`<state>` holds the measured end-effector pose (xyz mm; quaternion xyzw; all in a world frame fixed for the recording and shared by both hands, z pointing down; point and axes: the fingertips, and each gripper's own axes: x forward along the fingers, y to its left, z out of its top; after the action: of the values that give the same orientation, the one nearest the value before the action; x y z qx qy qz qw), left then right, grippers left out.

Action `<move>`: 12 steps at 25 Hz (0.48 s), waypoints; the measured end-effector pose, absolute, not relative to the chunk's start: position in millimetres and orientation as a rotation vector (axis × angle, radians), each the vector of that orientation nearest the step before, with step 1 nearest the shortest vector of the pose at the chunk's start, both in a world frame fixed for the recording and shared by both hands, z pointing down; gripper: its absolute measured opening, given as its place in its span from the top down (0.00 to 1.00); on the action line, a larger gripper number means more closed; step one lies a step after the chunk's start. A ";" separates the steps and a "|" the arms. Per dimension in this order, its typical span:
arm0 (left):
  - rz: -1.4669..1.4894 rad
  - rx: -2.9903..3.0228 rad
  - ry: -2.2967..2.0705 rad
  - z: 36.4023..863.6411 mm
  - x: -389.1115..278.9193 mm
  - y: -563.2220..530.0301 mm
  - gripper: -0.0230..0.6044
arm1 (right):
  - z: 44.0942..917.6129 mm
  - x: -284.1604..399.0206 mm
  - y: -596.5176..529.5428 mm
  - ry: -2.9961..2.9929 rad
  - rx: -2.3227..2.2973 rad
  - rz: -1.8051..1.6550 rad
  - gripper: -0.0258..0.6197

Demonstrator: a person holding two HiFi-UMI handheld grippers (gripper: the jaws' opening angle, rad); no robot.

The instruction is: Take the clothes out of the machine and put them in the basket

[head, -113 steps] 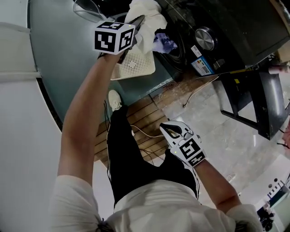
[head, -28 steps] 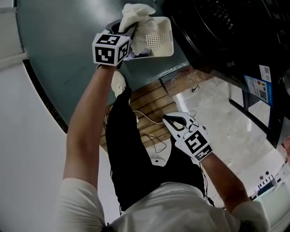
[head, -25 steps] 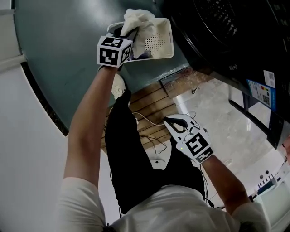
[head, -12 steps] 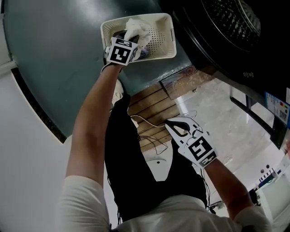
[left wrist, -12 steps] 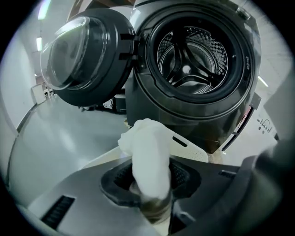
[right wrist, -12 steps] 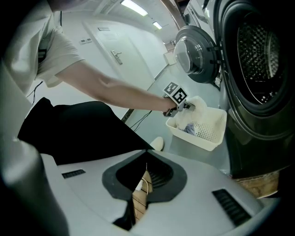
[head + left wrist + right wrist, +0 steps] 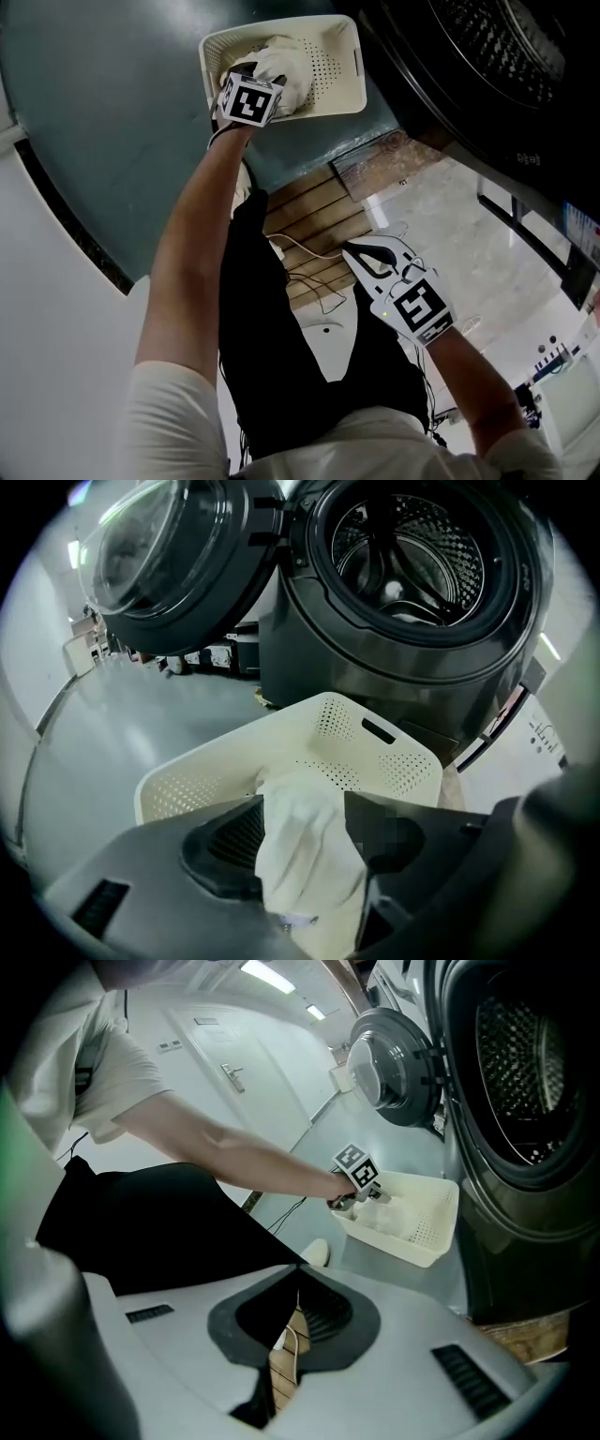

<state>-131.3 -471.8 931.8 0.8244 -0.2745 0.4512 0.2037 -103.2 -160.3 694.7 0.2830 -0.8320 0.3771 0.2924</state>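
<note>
The cream perforated basket (image 7: 347,94) stands on the grey floor in front of the dark washing machine (image 7: 487,66). My left gripper (image 7: 258,75) reaches down into it, with a white cloth (image 7: 300,855) between its jaws. Those jaws have just been opening; they stand apart and the cloth hangs loosely between them, down into the basket (image 7: 281,742). My right gripper (image 7: 361,253) hovers over the person's legs, shut with nothing in it (image 7: 298,1302). From the right gripper view the basket (image 7: 427,1232) and left gripper (image 7: 361,1194) show beside the machine.
The machine's drum (image 7: 412,555) is open, with something pale deep inside. Its round door (image 7: 159,555) swings out to the left. Wooden boards and loose cables (image 7: 309,253) lie on the floor near the person's feet. A white wall runs along the left.
My left gripper has sunk with the white cloth from above the basket's rim down into the basket. The right gripper has barely moved.
</note>
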 end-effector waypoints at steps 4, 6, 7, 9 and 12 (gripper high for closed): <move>1.245 2.322 -0.781 915.5 -133.9 -470.1 0.54 | 687.3 -99.2 -163.3 -2.233 0.768 0.987 0.96; 1.235 2.326 -0.790 902.2 -134.7 -467.6 0.54 | 680.3 -99.1 -163.3 -2.245 0.770 0.974 0.96; 1.237 2.322 -0.791 895.0 -136.0 -464.5 0.54 | 676.2 -99.8 -162.5 -2.254 0.769 0.964 0.96; 1.236 2.325 -0.802 877.2 -139.1 -459.4 0.55 | 667.2 -101.6 -159.5 -2.275 0.763 0.942 0.96; 1.211 2.339 -0.830 845.5 -141.8 -450.6 0.55 | 650.6 -100.8 -152.3 -2.302 0.761 0.909 0.96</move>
<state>-141.8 -450.6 845.5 0.8318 -0.2953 0.4304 0.1887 -100.8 -152.3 650.6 0.2827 -0.8555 0.3376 0.2725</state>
